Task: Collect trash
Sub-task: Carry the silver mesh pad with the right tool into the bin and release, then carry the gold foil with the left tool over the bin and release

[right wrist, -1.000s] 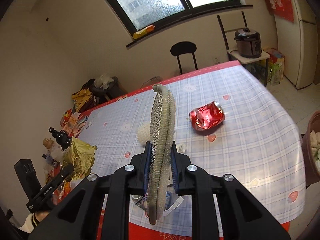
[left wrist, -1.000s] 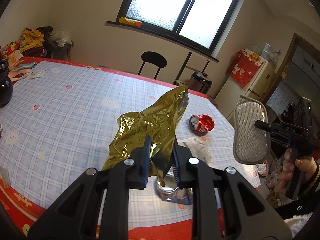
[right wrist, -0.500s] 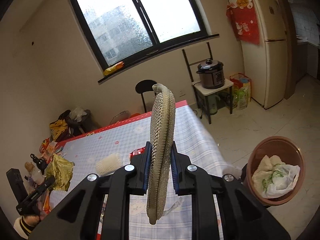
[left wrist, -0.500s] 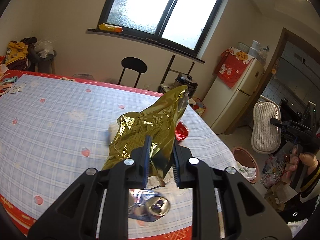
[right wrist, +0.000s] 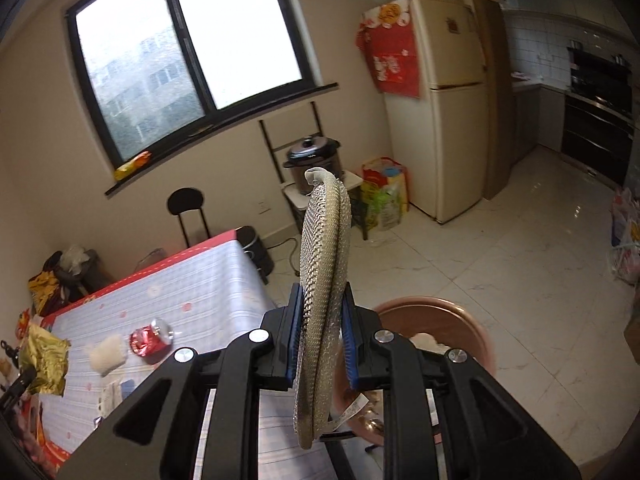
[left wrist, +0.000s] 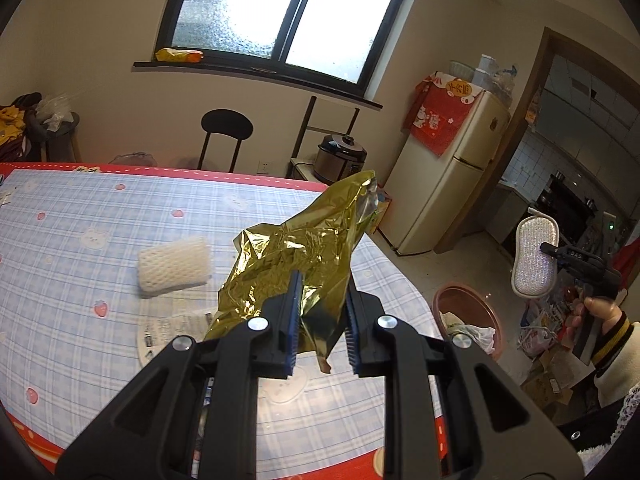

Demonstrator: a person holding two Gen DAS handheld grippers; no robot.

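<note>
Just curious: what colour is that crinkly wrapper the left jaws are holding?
Shiny gold; the wrapper shows best in the left wrist view.

Room: kitchen-dining area, daylit.
A black-framed window (left wrist: 276,20) with frosted panes is set in a cream wall. Below it stand a black chair (left wrist: 226,136) and a rack carrying a pressure cooker (right wrist: 314,158). A cream refrigerator (right wrist: 444,108) with a red cloth draped on it stands beside a doorway. The floor (right wrist: 520,280) is glossy pale tile. The desk (left wrist: 80,220) carries a blue-checked cover with red edging.
</note>
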